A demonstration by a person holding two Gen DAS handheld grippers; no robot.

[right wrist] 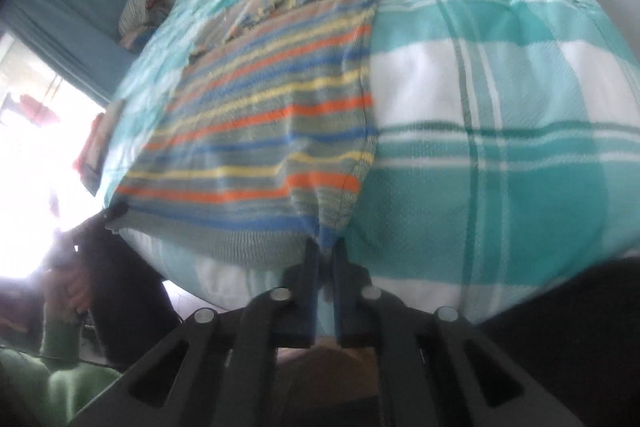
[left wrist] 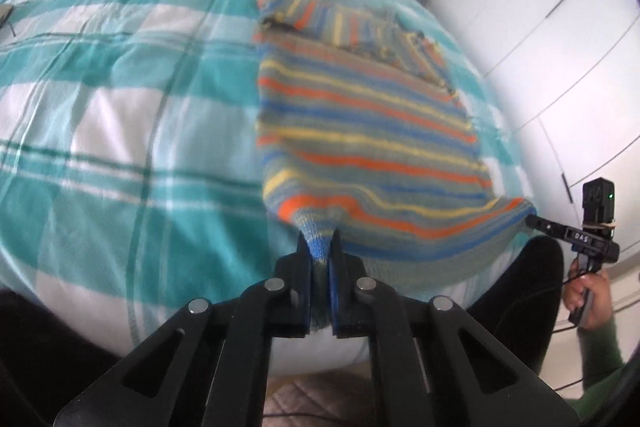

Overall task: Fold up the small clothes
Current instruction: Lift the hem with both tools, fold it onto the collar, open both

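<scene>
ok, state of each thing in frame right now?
striped sweater: flat on the bed, sleeves folded in, hem corners pinched
left gripper: shut on a hem corner
right gripper: shut on the other hem corner
checked bedspread: spread over the bed
wardrobe doors: closed

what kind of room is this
Most likely a bedroom. A striped sweater lies on a bed with a teal and white checked cover, white cupboard doors stand beside it, and a teal curtain hangs by a bright window.
</scene>
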